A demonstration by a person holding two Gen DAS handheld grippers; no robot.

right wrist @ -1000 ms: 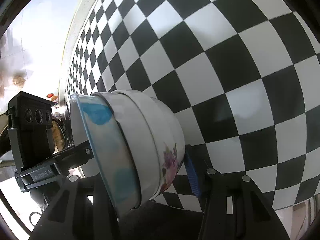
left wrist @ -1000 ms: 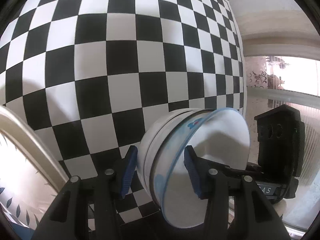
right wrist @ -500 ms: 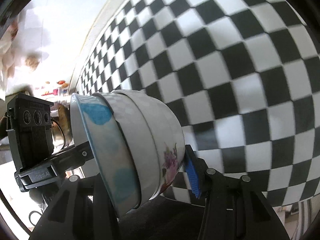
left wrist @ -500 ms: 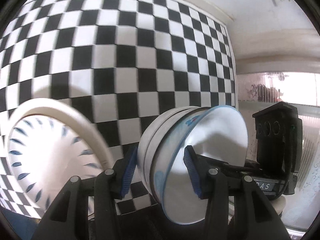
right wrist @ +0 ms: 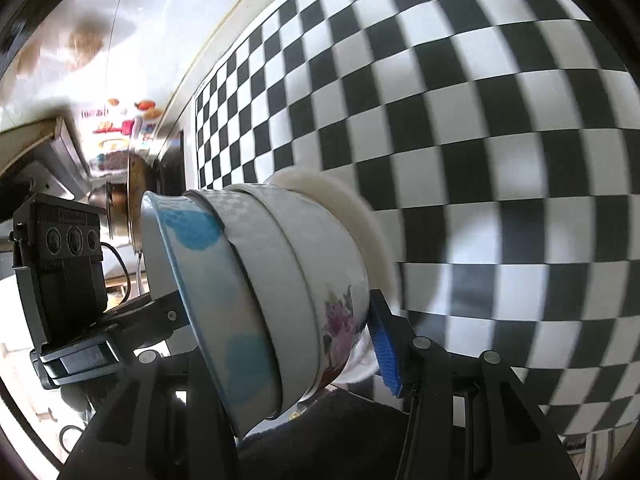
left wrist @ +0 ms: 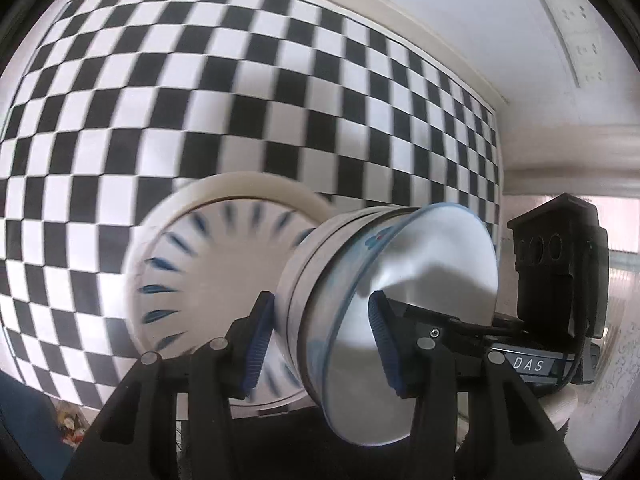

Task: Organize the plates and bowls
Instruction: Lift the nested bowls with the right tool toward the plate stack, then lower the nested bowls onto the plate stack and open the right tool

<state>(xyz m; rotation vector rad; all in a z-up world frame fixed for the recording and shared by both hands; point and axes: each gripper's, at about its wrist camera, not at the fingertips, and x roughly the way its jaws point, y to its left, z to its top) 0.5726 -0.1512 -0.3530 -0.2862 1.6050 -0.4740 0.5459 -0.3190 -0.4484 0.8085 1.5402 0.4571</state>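
Note:
A stack of three nested white bowls (left wrist: 400, 280), the innermost rimmed in blue, hangs tilted on its side above the checkered tablecloth (left wrist: 200, 100). My left gripper (left wrist: 320, 340) is shut on the stack's wall, one blue pad outside and one inside. From the opposite side my right gripper (right wrist: 288, 360) is shut on the same bowls (right wrist: 272, 280); its blue pad (right wrist: 384, 352) presses the flowered outer bowl, and its other finger is hidden inside. A white plate with blue dashes (left wrist: 208, 280) lies on the cloth just behind the stack, its rim (right wrist: 360, 208) peeking out.
The black-and-white cloth (right wrist: 480, 120) fills most of both views. A white wall with a socket plate (left wrist: 576, 40) rises beyond the table's far edge. A metal pot (right wrist: 120, 196) and cluttered shelves stand off the table's end. Each gripper's black body (left wrist: 556, 280) shows in the other's view.
Both grippers have carried the bowl stack across the table and upward. The blue-dashed plate slid in from the left and now lies right behind the stack. Both grips are unchanged.

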